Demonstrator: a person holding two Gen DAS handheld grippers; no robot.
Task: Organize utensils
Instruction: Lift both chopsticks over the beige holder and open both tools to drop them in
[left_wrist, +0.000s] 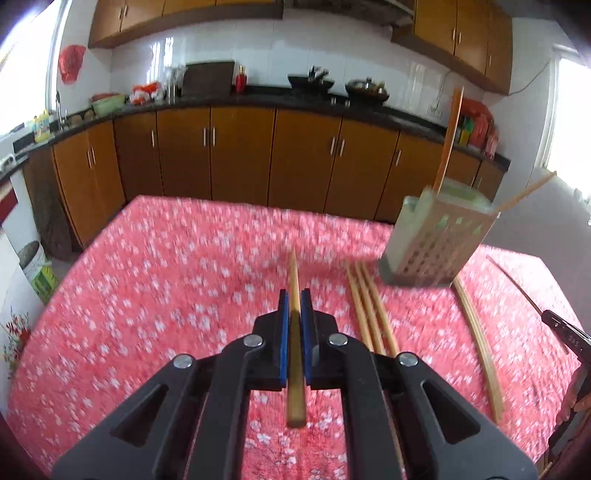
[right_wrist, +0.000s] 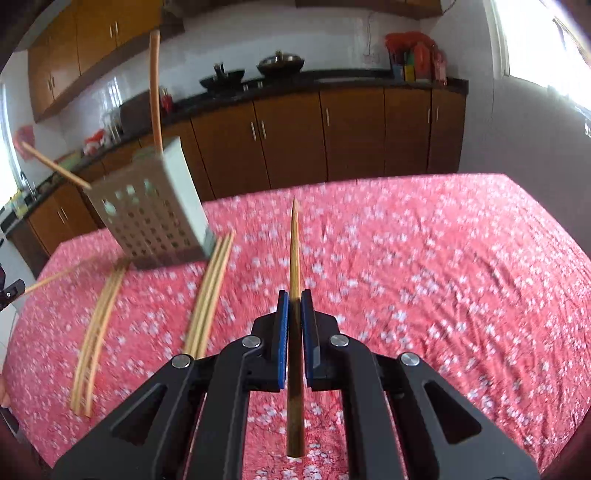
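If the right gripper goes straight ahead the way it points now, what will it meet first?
Probably nothing: the right gripper, shut on a chopstick, points over bare tablecloth. The holder stands off to the left. Depth is unclear.

Red floral tablecloth (left_wrist: 166, 280) | brown wooden base cabinets (left_wrist: 240, 155) | black wok on stove (right_wrist: 281, 63) | red plastic bag on wall (left_wrist: 72, 62)

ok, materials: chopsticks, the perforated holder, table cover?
Chopsticks: likely bamboo or wood, matte tan, faint lengthwise grain. Perforated holder: probably plastic, pale grey-green, smooth walls with a molded grid of square holes; metal not ruled out under the blur. Table cover: looks like printed cloth, red with white blossoms and soft wrinkles.
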